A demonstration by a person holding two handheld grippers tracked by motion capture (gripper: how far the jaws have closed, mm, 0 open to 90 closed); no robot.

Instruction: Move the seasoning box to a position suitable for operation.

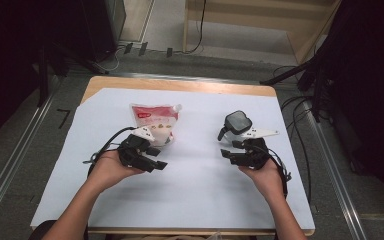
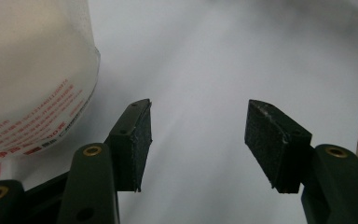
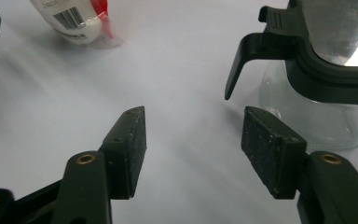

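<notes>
Where the white sheet covered the table, a red-and-white pouch lay left of centre, its long axis running near to far and its spout at the far right corner. Red printing and a barcode showed on it, too small to read. A clear jar with a black latched lid stood to the right. The left gripper sat just beside the pouch's near edge, jaws spread and empty. The right gripper sat near the jar, jaws likewise apart, holding nothing.

Both hands hold their tools low, left gripper and right gripper (jaws apart, empty).
</notes>
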